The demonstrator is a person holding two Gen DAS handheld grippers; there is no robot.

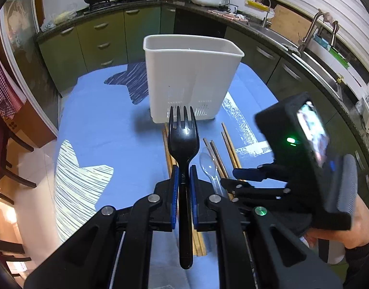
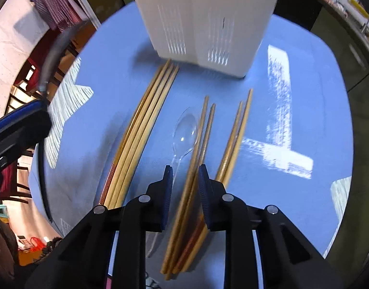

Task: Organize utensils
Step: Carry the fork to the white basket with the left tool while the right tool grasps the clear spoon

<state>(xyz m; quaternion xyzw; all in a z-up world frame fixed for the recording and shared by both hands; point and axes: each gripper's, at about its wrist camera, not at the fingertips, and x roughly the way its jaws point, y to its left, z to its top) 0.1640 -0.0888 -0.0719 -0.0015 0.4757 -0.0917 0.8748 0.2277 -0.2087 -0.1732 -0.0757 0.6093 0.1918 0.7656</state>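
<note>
Left gripper (image 1: 183, 180) clenched on the black plastic fork (image 1: 183, 144), tines aimed at the white perforated plastic utensil caddy (image 1: 191, 77). Right gripper (image 2: 184, 183), in front of the caddy, straddles a pair of brown wooden chopsticks (image 2: 196, 168); whether its pads press them is unclear (blur). The clear plastic spoon (image 2: 184, 132) lies just beside; the closing jaws could nudge it or catch only one stick.

Counts: one black fork (image 1: 183, 142); one clear spoon (image 2: 184, 130); eight wooden chopsticks (image 2: 146, 130); one white holder (image 1: 191, 79).
</note>
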